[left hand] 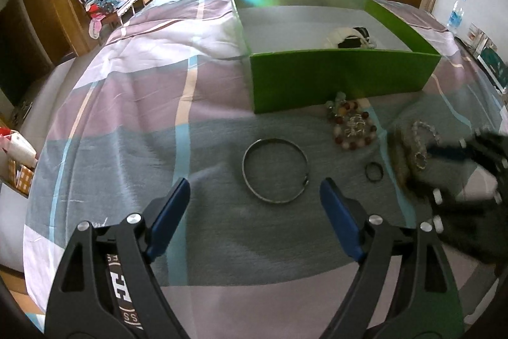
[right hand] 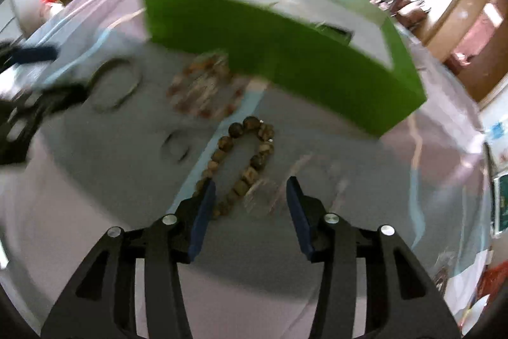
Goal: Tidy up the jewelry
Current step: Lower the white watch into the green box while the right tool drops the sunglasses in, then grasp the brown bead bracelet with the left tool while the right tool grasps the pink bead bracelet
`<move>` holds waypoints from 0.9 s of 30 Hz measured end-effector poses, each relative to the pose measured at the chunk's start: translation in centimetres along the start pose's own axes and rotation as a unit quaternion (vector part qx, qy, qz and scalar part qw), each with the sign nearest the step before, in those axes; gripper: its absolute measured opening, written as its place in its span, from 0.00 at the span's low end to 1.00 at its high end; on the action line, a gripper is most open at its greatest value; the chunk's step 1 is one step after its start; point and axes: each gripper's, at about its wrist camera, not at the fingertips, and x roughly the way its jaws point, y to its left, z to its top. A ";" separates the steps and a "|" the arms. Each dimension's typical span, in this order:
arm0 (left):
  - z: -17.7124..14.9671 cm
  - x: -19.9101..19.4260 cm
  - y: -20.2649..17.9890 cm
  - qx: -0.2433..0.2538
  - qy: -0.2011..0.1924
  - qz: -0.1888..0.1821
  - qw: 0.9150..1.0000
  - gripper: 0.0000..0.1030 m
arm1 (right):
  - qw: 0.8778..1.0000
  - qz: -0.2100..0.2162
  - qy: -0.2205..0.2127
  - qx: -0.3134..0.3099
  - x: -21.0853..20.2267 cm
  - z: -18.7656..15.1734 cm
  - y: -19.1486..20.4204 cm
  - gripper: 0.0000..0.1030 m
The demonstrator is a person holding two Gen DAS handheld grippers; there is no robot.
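Metal bangle (left hand: 275,171): lying flat on the grey band of the striped cloth (left hand: 133,104), just ahead of the left gripper's tips and touching neither.
Small dark ring (left hand: 373,171): sitting on the cloth just to the right of the bangle, apart from it.
Red and white bead bracelet (left hand: 354,126): lying near the front wall of the green box (left hand: 343,78), tangled with a thin silvery chain; whether it is touching the wall cannot be told.
Brown bead bracelet (right hand: 244,161): stretching out as a long loop on the cloth, its near end reaching in between the right gripper's tips.
Clear bead piece (right hand: 263,199): lying blurred beside the brown loop's near end, also between those tips.
Green box: standing open on the cloth beyond the loose pieces, holding a white band and a dark item in its right part.
Left gripper (left hand: 255,213): hovering with its blue-padded jaws spread wide, grasping nothing.
Right gripper (right hand: 250,196): pointing steeply down over the brown bracelet, jaws parted and pressing on nothing; in the left wrist view it is showing as a blur at the right edge.
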 end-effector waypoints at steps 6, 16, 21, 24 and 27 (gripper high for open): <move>-0.5 -0.3 -0.2 0.000 -0.003 -0.006 1.000 0.81 | 0.998 0.020 -0.030 0.052 -3.9 -2.0 -2.5 0.51; -1.7 -1.4 -4.7 0.050 -0.006 -0.062 0.997 0.78 | 0.985 -0.017 -0.037 0.165 -2.2 -2.6 -8.7 0.38; -2.2 -0.5 -8.6 0.092 0.006 -0.090 0.992 0.78 | 0.984 -0.020 -0.039 0.174 -0.5 -1.2 -9.6 0.38; -2.4 0.8 -10.3 0.113 0.016 -0.085 0.990 0.78 | 0.985 -0.028 -0.024 0.167 0.7 -1.0 -9.2 0.38; -2.5 1.7 -10.5 0.115 0.026 -0.063 0.991 0.78 | 0.986 -0.031 -0.015 0.162 1.1 -1.5 -9.0 0.38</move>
